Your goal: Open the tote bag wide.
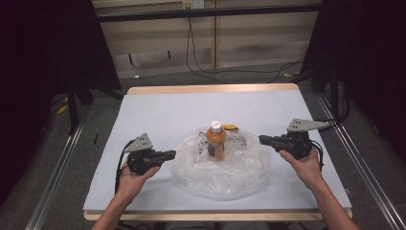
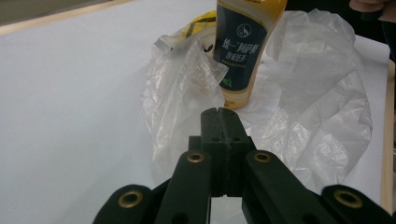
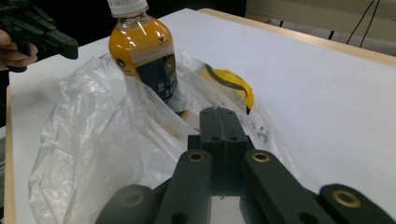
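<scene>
A small orange-juice bottle with a white cap and dark label (image 1: 216,141) is seen standing upright at the centre of the high view, on a crumpled sheet of clear plastic bag (image 1: 225,172) that is spread flat over the white table top (image 1: 158,108). A yellow-and-black object (image 1: 231,127) lies just behind the bottle at the bag's far edge; what it is cannot be told. The left gripper (image 1: 168,154) is held at the lower left of the bag and the right gripper (image 1: 264,139) at its right edge, both pointed inward at the bottle, presumably so that the plastic can be taken from two sides. In both gripper views the black jaws are seen pressed together with nothing between them, just short of the plastic.
</scene>
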A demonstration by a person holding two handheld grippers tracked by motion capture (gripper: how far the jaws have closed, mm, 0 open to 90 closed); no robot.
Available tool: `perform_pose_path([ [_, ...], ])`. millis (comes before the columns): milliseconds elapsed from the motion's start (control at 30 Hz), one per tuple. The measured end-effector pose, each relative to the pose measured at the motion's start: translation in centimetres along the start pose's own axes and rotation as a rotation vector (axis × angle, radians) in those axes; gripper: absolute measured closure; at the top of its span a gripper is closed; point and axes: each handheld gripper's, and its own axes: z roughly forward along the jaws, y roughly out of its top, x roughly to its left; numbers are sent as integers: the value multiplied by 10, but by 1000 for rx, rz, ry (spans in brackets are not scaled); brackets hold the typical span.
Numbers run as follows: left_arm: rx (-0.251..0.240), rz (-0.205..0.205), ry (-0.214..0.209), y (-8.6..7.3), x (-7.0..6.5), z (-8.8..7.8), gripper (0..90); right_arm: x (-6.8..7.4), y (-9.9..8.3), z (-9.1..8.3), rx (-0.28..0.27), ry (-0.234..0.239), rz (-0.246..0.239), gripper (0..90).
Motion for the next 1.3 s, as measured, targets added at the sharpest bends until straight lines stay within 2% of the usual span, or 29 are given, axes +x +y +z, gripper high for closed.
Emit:
perform_pose_path([
  [133,-20,3,25,-3,-4,-10,884,5,-1,-14,-34,11,10,900],
  [167,-13,15,27,-4,-5,-12,875,6,-2,-18,-40,11,15,880],
  [233,-14,9,31,-6,-8,-16,875,8,-4,-22,-43,7,17,866],
  [300,-20,19,26,-10,-10,-19,820,10,-8,-26,-45,9,13,746],
  [367,-28,2,54,-14,-13,-22,666,12,-11,-30,-56,6,12,598],
  [433,-41,-7,55,-19,-15,-26,599,15,-15,-33,-67,-15,11,474],
  [467,-46,-9,75,-20,-16,-28,550,17,-16,-34,-68,-18,12,402],
  [533,-59,-40,88,-23,-19,-30,419,22,-19,-38,-79,-55,19,251],
  [600,-61,-43,106,-26,-22,-33,276,28,-22,-42,-91,-75,30,179],
  [667,-57,-39,121,-29,-26,-37,212,34,-27,-46,-95,-81,32,114],
  [733,-69,-53,123,-32,-27,-42,164,38,-32,-49,-87,-90,29,96],
  [767,-81,-69,122,-34,-27,-43,141,40,-35,-51,-86,-94,36,73],
  [867,-83,-81,139,-39,-31,-46,78,42,-43,-55,-81,-109,64,23],
  [933,-72,-78,155,-44,-35,-47,68,43,-50,-59,-83,-116,70,16],
  [1033,-91,-89,157,-50,-36,-50,46,44,-58,-66,-95,-125,49,8],
  [1067,-98,-91,175,-51,-37,-52,39,44,-60,-68,-98,-126,51,8],
  [1133,-104,-78,192,-54,-37,-53,32,43,-62,-71,-115,-143,57,1],
  [1200,-103,-56,197,-54,-39,-57,21,42,-64,-73,-101,-162,43,16],
  [1233,-125,-55,190,-54,-39,-58,21,42,-66,-74,-102,-162,48,15],
  [1267,-127,-56,195,-55,-38,-59,21,40,-68,-75,-116,-160,70,2],
  [1300,-131,-52,179,-55,-37,-58,17,39,-70,-76,-120,-157,89,0],
])
